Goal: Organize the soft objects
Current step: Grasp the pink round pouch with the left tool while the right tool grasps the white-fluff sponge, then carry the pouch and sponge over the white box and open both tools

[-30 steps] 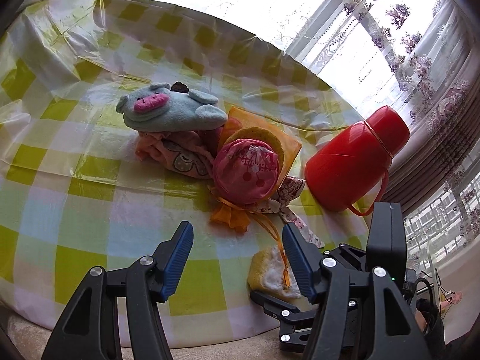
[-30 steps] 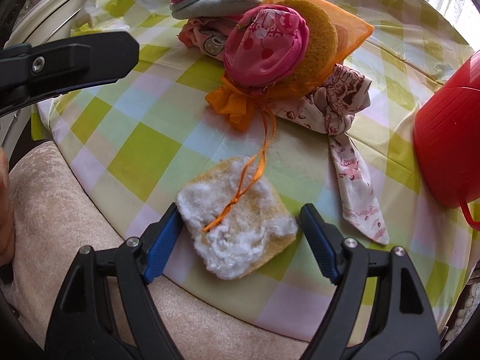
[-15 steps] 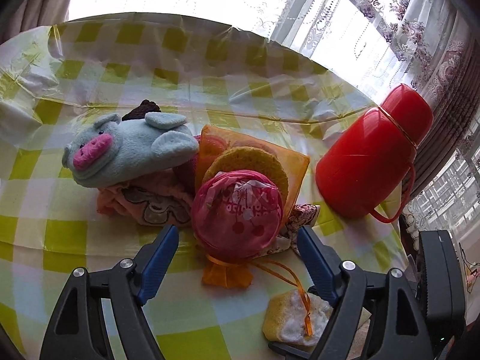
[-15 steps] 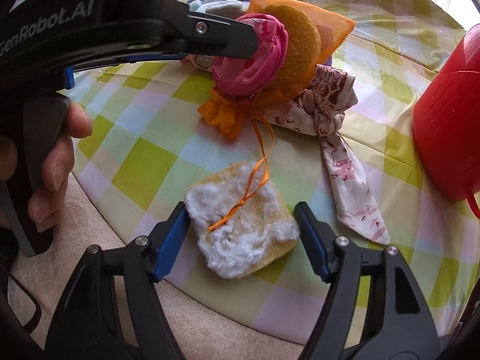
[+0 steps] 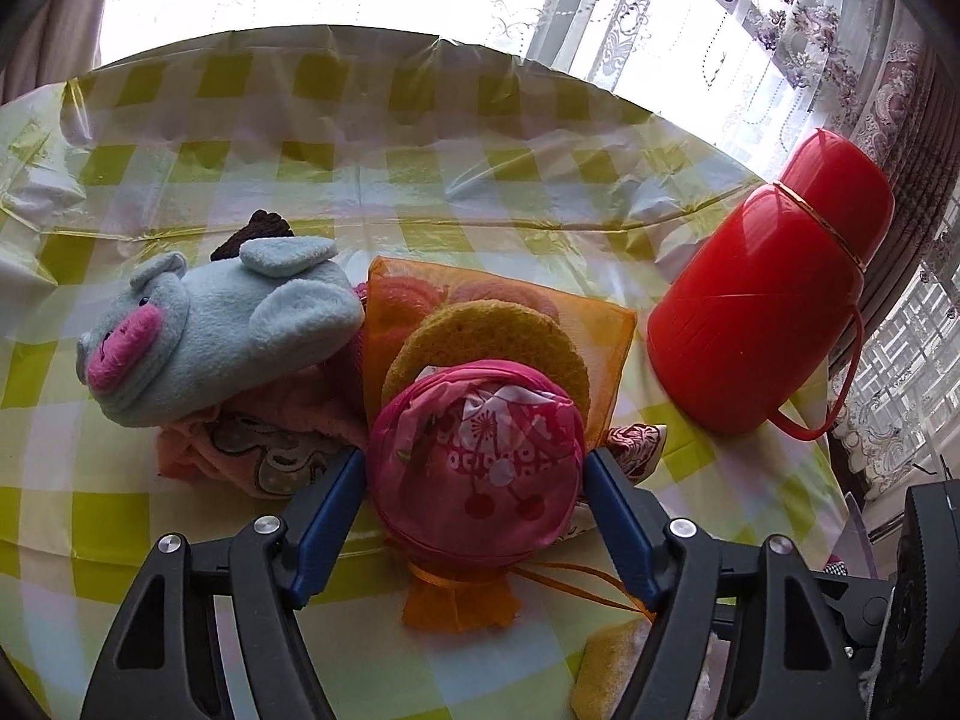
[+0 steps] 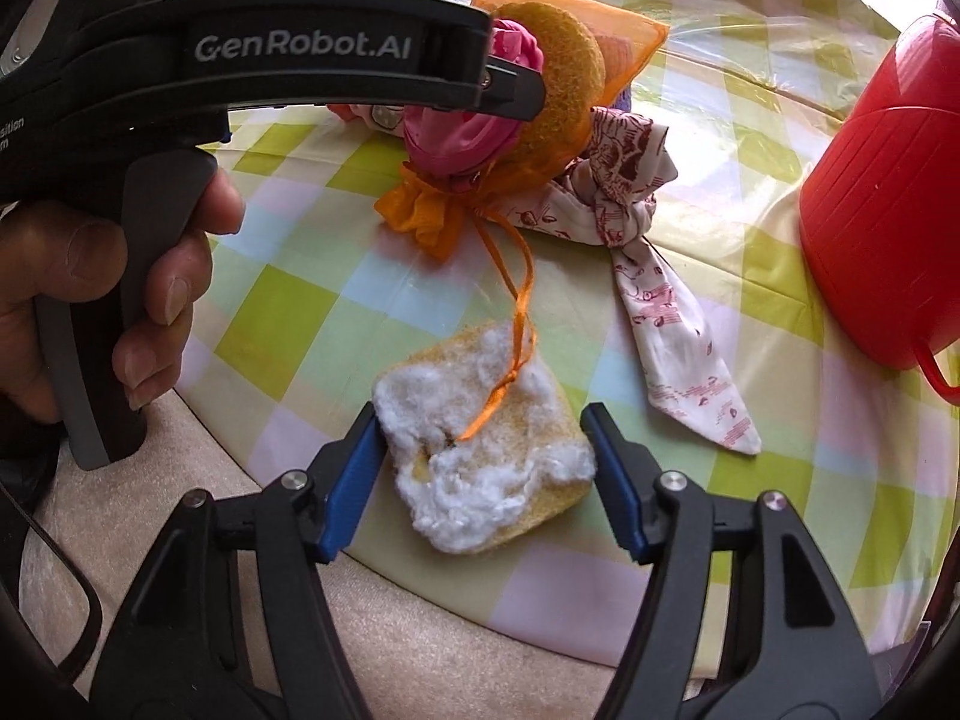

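Pink ball [image 5: 477,461] between closing left gripper [image 5: 474,516] fingers [image 5: 329,507].

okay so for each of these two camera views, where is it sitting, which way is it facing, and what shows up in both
Left wrist view: sits on the left gripper, looking forward and down across the checked table toward the window; its closing jaws flank the pink pouch.
Right wrist view: sits on the right gripper, looking steeply down at the near table edge; its closing jaws flank the yellow sponge; the person's hand holds the left gripper's handle.
Shared: pink pouch, orange mesh bag, red flask, yellow sponge.
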Tool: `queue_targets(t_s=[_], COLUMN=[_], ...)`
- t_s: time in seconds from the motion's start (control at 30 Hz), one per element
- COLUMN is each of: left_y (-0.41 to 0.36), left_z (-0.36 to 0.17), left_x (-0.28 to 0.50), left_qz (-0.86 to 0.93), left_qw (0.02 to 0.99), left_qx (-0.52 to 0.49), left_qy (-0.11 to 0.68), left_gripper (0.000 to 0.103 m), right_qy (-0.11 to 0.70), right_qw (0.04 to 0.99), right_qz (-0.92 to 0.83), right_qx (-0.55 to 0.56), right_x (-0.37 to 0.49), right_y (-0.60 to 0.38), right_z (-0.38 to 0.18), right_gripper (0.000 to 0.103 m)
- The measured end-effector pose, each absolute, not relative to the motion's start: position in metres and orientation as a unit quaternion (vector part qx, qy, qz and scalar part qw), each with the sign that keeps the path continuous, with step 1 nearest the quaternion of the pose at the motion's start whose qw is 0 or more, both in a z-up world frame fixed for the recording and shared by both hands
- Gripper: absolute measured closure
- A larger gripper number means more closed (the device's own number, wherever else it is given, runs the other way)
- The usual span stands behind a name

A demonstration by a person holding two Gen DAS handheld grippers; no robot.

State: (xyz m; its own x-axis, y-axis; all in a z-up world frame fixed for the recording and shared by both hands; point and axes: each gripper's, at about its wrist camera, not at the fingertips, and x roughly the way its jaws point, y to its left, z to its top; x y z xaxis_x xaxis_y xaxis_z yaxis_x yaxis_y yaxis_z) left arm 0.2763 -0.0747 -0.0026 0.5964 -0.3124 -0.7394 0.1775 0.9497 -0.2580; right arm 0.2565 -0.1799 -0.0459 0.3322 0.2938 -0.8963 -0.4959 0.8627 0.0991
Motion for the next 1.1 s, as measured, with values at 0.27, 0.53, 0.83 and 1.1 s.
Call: queue_targets(t_s=[0.27,0.53,0.83,1.1], left_y=[-0.064,-0.049,-0.047,-0.064], left_z=[0.007,0.021,0.033,0.044], left_x=[0.254,0.22,0.189,0.165], left_qz=[-0.125,-0.107,-0.098,-0.114], left_qw=[0.896,0.904,0.909,0.91], left_qx=[-0.097,-0.12,-0.126,-0.121], left_qy=[0.415,0.396,0.385,0.38], left_gripper=[0.029,0.029,0.029,0.029], right_qy=[0.532,0.534,0.523,0.5], right_qw=[0.809,0.808,0.821,0.843], right_qz=[0.228,0.222,0.209,0.184], right_qx=[-0.1,-0.114,-0.096,-0.073], right_x=[0.248,0.241,0.225,0.2], right_y=[-0.186,-0.187,-0.199,-0.225], right_z=[-0.047,-0.051,-0.045,-0.027], right_gripper=[0.034,0.027,0.047,0.048])
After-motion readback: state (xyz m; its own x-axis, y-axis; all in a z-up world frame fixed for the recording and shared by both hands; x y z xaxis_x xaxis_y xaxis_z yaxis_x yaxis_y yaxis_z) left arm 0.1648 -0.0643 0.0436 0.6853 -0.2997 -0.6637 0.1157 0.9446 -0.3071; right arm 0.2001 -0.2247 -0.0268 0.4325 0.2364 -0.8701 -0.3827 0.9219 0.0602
